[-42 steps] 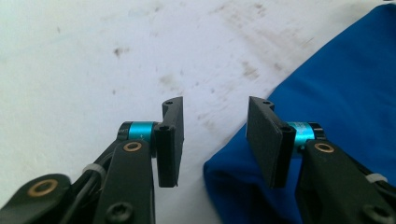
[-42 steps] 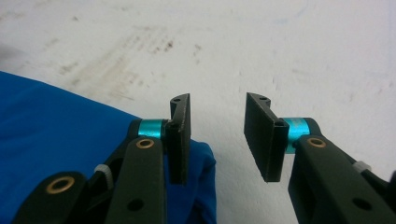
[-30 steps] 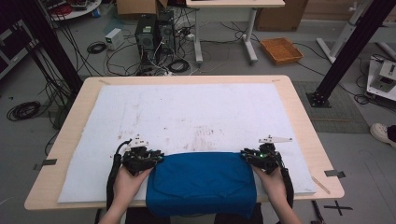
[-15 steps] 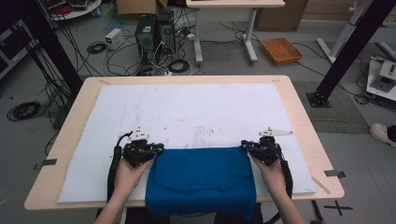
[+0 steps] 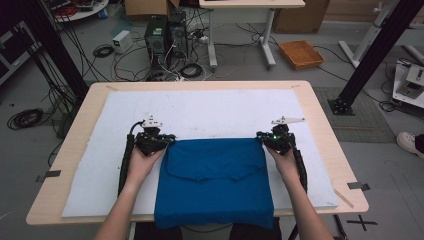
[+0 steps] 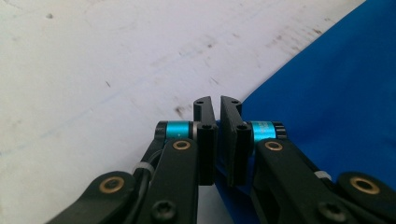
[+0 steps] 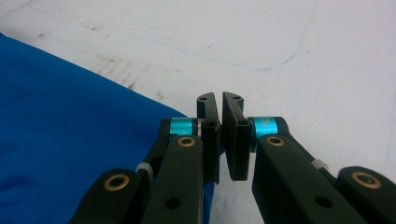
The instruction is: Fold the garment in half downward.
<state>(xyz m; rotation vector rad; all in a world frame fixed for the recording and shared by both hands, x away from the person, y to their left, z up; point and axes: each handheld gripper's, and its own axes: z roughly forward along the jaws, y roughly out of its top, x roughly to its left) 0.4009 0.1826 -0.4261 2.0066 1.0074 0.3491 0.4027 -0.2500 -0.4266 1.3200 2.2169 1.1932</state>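
A blue cloth (image 5: 215, 180) lies on the white mat (image 5: 215, 110), and its near edge hangs over the table's front. A folded flap shows across its middle. My left gripper (image 5: 167, 140) is shut on the cloth's far left corner. My right gripper (image 5: 262, 136) is shut on the far right corner. In the left gripper view the jaws of the left gripper (image 6: 217, 100) stand almost together, with the cloth (image 6: 327, 93) to their right and under them. In the right gripper view the right gripper (image 7: 219, 95) is likewise closed, the cloth (image 7: 70, 116) to its left.
The mat covers most of the wooden table (image 5: 200, 85), with bare mat beyond the cloth. On the floor behind are computer towers (image 5: 162, 35), loose cables and an orange tray (image 5: 301, 53). A black frame post (image 5: 370, 55) rises at the right.
Both grippers have moved away from the person and pulled the cloth's far edge farther onto the mat. More of the cloth now lies spread on the table.
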